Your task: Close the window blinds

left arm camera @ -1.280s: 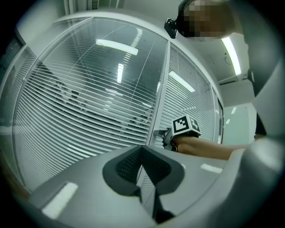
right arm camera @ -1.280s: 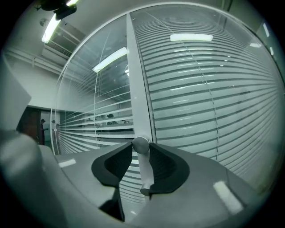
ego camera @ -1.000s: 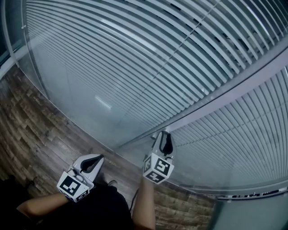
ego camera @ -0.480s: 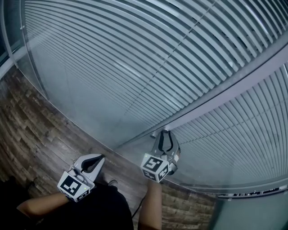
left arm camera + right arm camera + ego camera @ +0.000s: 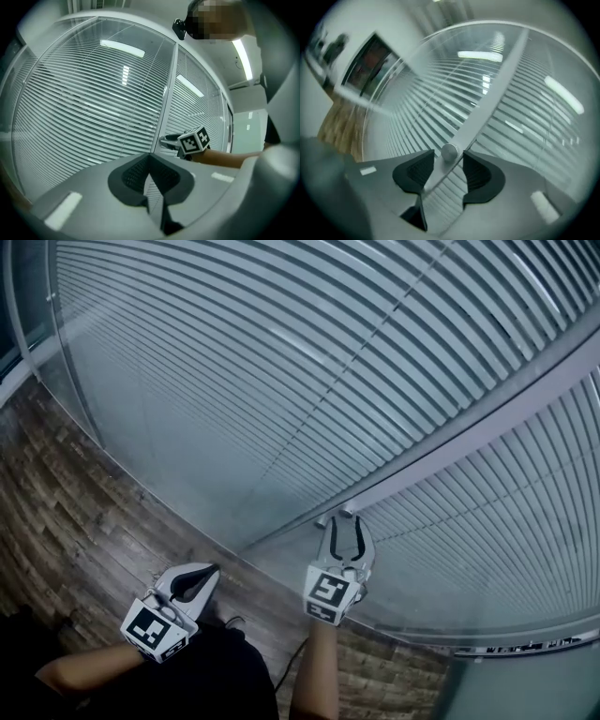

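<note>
Grey horizontal blinds (image 5: 281, 362) hang behind glass on both sides of a metal mullion (image 5: 469, 437). A small round silver knob (image 5: 348, 512) sticks out of the mullion's lower end; the right gripper view shows this knob (image 5: 449, 151) too. My right gripper (image 5: 345, 526) is at it, and the knob sits between its fingertips with a gap on each side. Its jaws have just been opening and stand open (image 5: 448, 157). My left gripper (image 5: 208, 569) hangs lower left, away from the glass, shut with nothing in it (image 5: 150, 157).
A wooden plank floor (image 5: 66, 521) runs along the foot of the glass wall. The person's dark clothing (image 5: 206, 671) fills the bottom edge. A second small knob (image 5: 319, 521) sits just left of the first. A framed dark panel (image 5: 365, 65) hangs on the left wall.
The right gripper has rolled about its own axis at the knob, and its jaws have spread wider. Dark gaps between the upper right slats have narrowed. The left gripper has not moved.
</note>
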`<state>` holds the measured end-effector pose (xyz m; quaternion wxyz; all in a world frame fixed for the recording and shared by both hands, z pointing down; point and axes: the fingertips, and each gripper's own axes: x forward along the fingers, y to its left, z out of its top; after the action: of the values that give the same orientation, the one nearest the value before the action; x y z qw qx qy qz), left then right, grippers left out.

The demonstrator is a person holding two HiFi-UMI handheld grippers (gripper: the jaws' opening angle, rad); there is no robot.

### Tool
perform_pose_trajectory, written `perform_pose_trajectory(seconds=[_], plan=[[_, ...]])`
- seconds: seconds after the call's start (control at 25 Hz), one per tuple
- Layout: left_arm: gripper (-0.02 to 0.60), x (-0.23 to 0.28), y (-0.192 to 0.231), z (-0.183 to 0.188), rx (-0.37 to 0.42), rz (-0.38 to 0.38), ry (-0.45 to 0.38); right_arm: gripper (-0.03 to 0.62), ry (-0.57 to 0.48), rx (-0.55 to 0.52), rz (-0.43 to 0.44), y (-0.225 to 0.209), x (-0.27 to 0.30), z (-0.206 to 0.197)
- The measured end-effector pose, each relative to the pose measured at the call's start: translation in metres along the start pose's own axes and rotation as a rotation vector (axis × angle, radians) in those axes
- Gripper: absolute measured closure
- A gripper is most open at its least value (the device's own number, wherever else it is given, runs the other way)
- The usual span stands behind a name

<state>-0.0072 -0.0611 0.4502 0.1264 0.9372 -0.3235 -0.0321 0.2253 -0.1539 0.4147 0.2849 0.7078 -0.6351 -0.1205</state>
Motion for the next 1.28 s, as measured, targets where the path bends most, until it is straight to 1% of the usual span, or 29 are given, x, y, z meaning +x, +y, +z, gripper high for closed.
perform_pose_trajectory(seconds=[0.04,0.08,0.12,0.16,0.2,0.24,0.32,0.4,0.64,0.8,0.92,1.0,1.04,1.16,1.28], plan=[[0.58,0.0,0.0,0.0,0.0,0.003,-0.001,0.376,-0.035,0.182,0.021,-0.002,-0.004,0.0],[0.58,0.0,0.0,0.0,-0.002,0.006,-0.001,0.373,-0.065,0.354,0.031,-0.005,-0.007,-0.001],[0.58,0.0,0.001,0.0,-0.006,0.01,0.0,0.376,-0.084,0.493,0.03,-0.006,-0.009,-0.004],[0.58,0.0,0.002,0.0,-0.009,0.013,0.0,0.387,-0.092,0.591,0.02,-0.007,-0.009,-0.008],[0.58,0.0,0.002,-0.001,-0.011,0.013,0.001,0.404,-0.092,0.657,0.01,-0.006,-0.009,-0.012],[0.58,0.0,0.002,-0.001,-0.012,0.011,0.002,0.408,-0.092,0.706,0.003,-0.004,-0.008,-0.014],[0.58,0.0,-0.001,-0.002,-0.01,-0.003,0.004,0.409,-0.1,0.774,-0.005,-0.001,-0.008,-0.014],[0.58,-0.002,-0.004,-0.002,-0.002,-0.015,-0.001,0.407,-0.112,0.799,-0.02,-0.001,-0.008,-0.009],[0.58,0.0,-0.007,-0.002,0.001,-0.012,0.003,0.413,-0.092,0.791,-0.057,-0.012,0.002,-0.006],[0.58,-0.001,-0.006,-0.001,-0.003,-0.016,0.006,0.425,-0.084,0.787,-0.068,-0.013,0.004,-0.005],[0.58,0.0,-0.005,-0.001,0.008,-0.02,0.0,0.431,-0.081,0.783,-0.068,-0.012,0.008,-0.005],[0.581,0.0,-0.003,-0.003,0.0,-0.01,0.007,0.451,-0.072,0.777,-0.076,-0.012,0.01,-0.007],[0.58,-0.001,-0.002,-0.004,-0.006,-0.004,0.011,0.463,-0.069,0.769,-0.081,-0.013,0.01,-0.008],[0.58,-0.001,0.0,-0.002,-0.013,0.004,-0.001,0.467,-0.062,0.722,-0.09,-0.014,0.01,-0.007],[0.58,-0.001,0.0,-0.003,-0.018,0.005,0.003,0.467,-0.05,0.644,-0.091,-0.013,0.01,-0.006]])
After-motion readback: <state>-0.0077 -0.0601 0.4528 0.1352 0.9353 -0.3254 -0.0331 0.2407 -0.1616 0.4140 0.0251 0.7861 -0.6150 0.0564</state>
